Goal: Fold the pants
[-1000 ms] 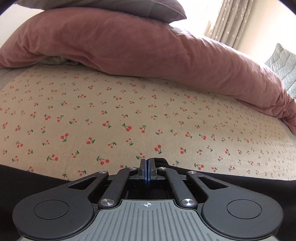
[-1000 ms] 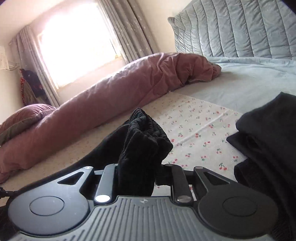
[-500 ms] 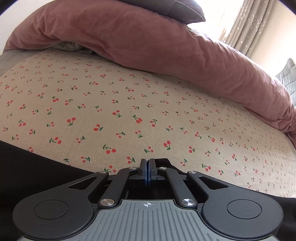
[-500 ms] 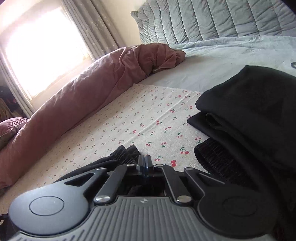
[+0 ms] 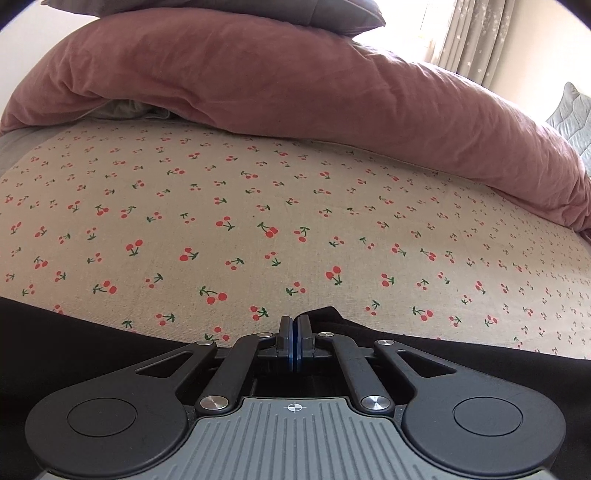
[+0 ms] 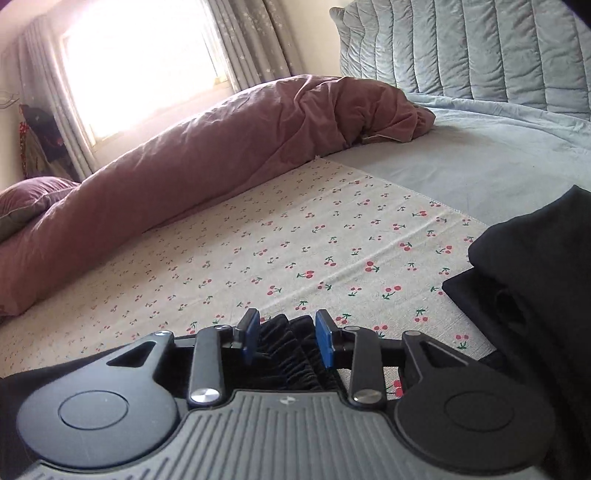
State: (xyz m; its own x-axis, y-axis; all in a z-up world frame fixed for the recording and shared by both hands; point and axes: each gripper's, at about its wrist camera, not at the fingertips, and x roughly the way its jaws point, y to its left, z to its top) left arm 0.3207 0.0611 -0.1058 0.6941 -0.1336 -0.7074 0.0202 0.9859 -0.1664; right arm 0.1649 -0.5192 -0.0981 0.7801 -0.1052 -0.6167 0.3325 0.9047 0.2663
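Note:
The black pants (image 5: pixel 55 332) lie along the near edge of the cherry-print sheet (image 5: pixel 258 221). My left gripper (image 5: pixel 294 332) is shut, its blue pads pinching a raised fold of the pants (image 5: pixel 327 314). In the right wrist view my right gripper (image 6: pixel 288 334) sits low over the sheet (image 6: pixel 295 251) with its jaws opening. The ribbed black waistband (image 6: pixel 286 350) lies between the blue pads (image 6: pixel 325 341), slack and not lifted. The rest of the pants is hidden under both grippers.
A rolled mauve duvet (image 5: pixel 332 92) runs along the far side of the sheet, with a grey pillow (image 5: pixel 258 11) on top. A folded black garment stack (image 6: pixel 535 266) sits at the right. The quilted blue headboard (image 6: pixel 480 48) and a bright window (image 6: pixel 140 55) lie beyond.
The right gripper held a bunched waistband up, then brought it down onto the sheet, closed, and now its pads stand apart. The left gripper stays shut in place.

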